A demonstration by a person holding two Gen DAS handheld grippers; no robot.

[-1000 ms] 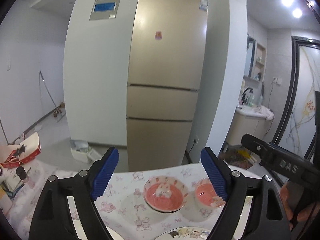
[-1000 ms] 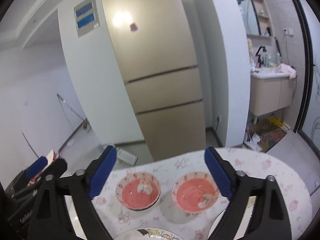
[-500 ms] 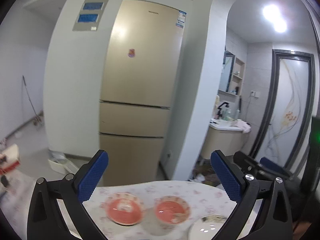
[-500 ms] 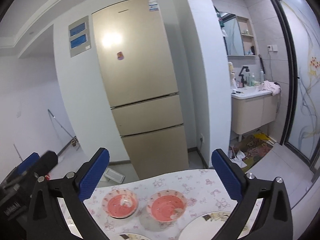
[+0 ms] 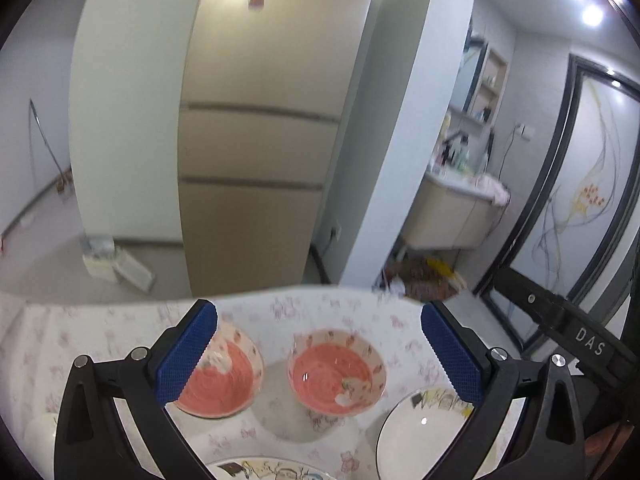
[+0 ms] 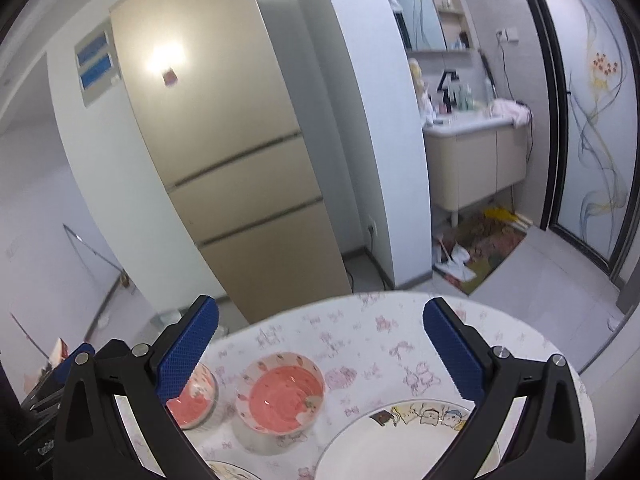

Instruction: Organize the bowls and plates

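Two pink bowls with strawberry rims stand side by side on the table: the left bowl (image 5: 224,380) (image 6: 194,398) and the right bowl (image 5: 338,372) (image 6: 282,394). A white cartoon plate (image 5: 424,424) (image 6: 404,440) lies to their right, and a second cartoon plate (image 5: 272,470) (image 6: 224,470) lies nearer at the bottom edge. My left gripper (image 5: 320,356) is open and empty above the bowls. My right gripper (image 6: 320,356) is open and empty above the right bowl and the white plate.
The round table (image 6: 384,332) has a white cloth with pink prints; its far edge drops to the floor. A gold fridge (image 5: 260,140) stands behind it. The right gripper's body (image 5: 568,332) shows at the right of the left wrist view.
Both grippers have tilted down and come closer to the table. The bowls and plates now look larger and sit between the fingers. Both stay open.
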